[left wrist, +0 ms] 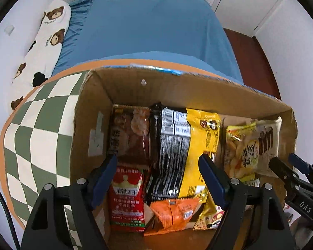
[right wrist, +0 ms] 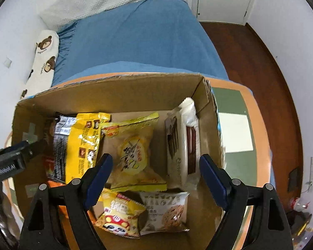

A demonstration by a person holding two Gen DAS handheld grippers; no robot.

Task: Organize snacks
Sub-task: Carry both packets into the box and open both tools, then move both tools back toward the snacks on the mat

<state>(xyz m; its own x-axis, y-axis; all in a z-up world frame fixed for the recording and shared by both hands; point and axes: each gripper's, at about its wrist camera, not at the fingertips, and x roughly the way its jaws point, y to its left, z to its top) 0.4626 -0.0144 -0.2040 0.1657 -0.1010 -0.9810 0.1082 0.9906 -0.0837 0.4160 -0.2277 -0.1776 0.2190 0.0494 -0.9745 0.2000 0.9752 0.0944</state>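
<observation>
An open cardboard box (left wrist: 135, 87) (right wrist: 114, 91) stands on a checkered table and holds several snack packets. In the left wrist view I see a red packet (left wrist: 127, 198), a black and yellow packet (left wrist: 177, 150), an orange packet (left wrist: 175, 212) and a brown packet (left wrist: 131, 131). In the right wrist view I see a yellow chip bag (right wrist: 133, 152), a white chocolate wafer pack (right wrist: 181, 145), a small yellow packet (right wrist: 119, 216) and a cookie packet (right wrist: 167, 212). My left gripper (left wrist: 158, 177) is open and empty above the box's left half. My right gripper (right wrist: 154, 177) is open and empty above the right half.
The table (left wrist: 41, 129) has a green and white checkered top with an orange rim. Behind it is a bed with a blue sheet (left wrist: 146, 25) and a bear-print pillow (left wrist: 46, 39). Dark wood floor (right wrist: 260, 66) lies to the right.
</observation>
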